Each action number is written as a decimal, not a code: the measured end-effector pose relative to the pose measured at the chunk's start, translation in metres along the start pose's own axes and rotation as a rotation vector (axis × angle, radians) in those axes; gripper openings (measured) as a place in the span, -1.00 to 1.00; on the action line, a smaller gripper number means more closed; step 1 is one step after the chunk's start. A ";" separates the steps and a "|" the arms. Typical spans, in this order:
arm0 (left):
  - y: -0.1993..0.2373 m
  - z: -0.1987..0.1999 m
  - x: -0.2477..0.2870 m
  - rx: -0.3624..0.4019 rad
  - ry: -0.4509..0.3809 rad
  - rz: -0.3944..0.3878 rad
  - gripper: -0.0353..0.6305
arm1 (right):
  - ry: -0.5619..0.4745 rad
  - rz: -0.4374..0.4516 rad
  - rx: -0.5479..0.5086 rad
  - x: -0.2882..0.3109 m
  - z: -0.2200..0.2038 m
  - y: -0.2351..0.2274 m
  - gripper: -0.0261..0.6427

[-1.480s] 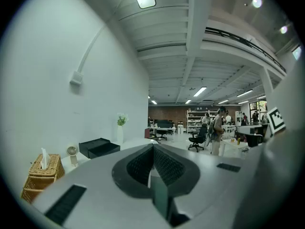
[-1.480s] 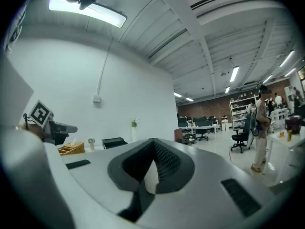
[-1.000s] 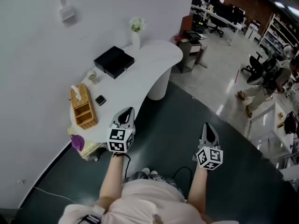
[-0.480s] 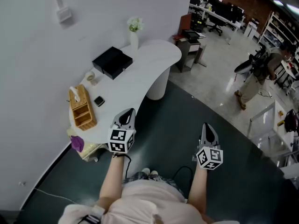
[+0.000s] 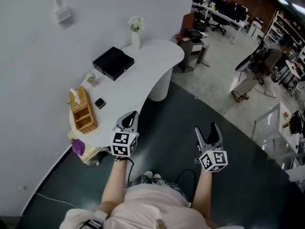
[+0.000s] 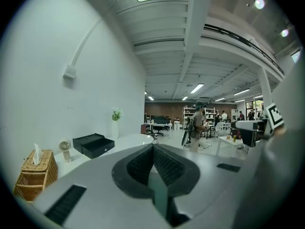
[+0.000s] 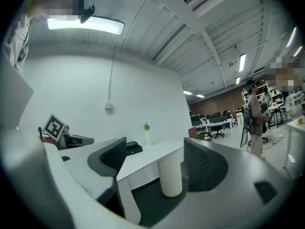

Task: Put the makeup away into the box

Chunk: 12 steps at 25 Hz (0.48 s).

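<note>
On the white curved table (image 5: 143, 82), a black box (image 5: 113, 63) lies towards the far end. A small dark square compact (image 5: 99, 103) rests near the wicker organiser (image 5: 82, 109). My left gripper (image 5: 128, 119) hovers over the table's near edge, shut and empty; in the left gripper view its jaws (image 6: 153, 162) meet with nothing between them, and the black box (image 6: 93, 144) lies ahead on the left. My right gripper (image 5: 206, 131) hangs over the dark floor to the right of the table; its jaws (image 7: 157, 163) are opening, with nothing between them. The box (image 7: 133, 148) shows small beyond them.
A vase with flowers (image 5: 135, 30) stands at the table's far end, and a small round fan (image 5: 90, 78) is by the wall. A purple thing (image 5: 78, 146) sits low at the table's near left. A person (image 5: 252, 75) walks in the office at right.
The right gripper's jaws have gone from shut to apart. The left gripper has stayed shut and still. The person in the background has walked on.
</note>
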<state>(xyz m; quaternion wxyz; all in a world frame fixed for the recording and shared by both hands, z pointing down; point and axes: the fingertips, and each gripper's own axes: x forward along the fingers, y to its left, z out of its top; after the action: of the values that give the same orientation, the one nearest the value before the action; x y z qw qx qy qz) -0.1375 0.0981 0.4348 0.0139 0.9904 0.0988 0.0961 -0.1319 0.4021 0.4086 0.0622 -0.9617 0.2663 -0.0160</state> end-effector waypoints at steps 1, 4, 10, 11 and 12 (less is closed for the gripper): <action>0.001 -0.001 0.000 -0.001 0.001 0.001 -0.82 | -0.023 0.008 0.004 0.000 0.004 0.001 0.26; 0.004 -0.002 0.002 -0.004 0.002 0.004 -0.82 | -0.066 0.008 0.027 0.003 0.009 0.000 0.56; 0.010 -0.003 0.008 -0.010 0.005 0.004 -0.82 | -0.031 -0.023 0.053 0.011 0.000 -0.010 0.79; 0.011 -0.003 0.010 -0.010 0.004 0.003 -0.82 | -0.029 -0.027 0.054 0.013 0.000 -0.011 0.79; 0.012 -0.002 0.012 -0.011 0.005 0.002 -0.82 | -0.028 -0.031 0.056 0.014 0.001 -0.012 0.79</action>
<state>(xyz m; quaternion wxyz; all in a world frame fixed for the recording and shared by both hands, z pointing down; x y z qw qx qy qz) -0.1238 0.0888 0.4396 0.0188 0.9901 0.0974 0.0989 -0.1135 0.4049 0.4094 0.0926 -0.9638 0.2499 -0.0111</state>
